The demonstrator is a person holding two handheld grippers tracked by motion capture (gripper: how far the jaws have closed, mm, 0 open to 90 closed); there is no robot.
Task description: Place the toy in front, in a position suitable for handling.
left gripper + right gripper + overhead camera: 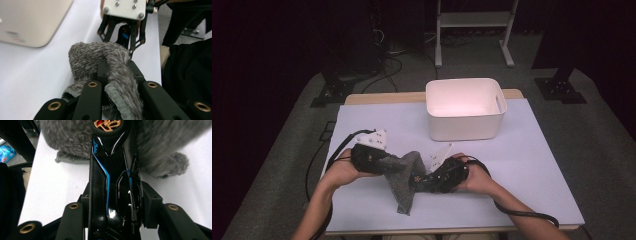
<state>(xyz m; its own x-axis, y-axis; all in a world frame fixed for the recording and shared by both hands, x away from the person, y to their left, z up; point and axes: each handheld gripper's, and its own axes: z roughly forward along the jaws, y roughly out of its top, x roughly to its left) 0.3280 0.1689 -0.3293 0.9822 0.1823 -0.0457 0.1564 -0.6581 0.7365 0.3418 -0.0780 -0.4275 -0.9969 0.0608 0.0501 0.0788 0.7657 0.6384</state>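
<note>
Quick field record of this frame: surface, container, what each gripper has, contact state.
surface: pale lavender table mat
container: white plastic bin, far side of mat, inside looks bare
left gripper: shut on grey fuzzy knit sock
right gripper: shut on glossy black toy car with blue lines and gold wheel
contact: car's front end pushed against the sock, the two grippers facing each other
sock: lifted at the left gripper, lower end draped on the mat

The sock (100, 58) is a fuzzy grey, flecked with lighter and darker threads, and its cuff edge is a paler grey. The toy car (113, 182) is glossy black with thin blue lines and a gold-spoked wheel showing red at the hub. The bin (465, 108) is plain white on a pale lavender-white table (537, 165).
</note>
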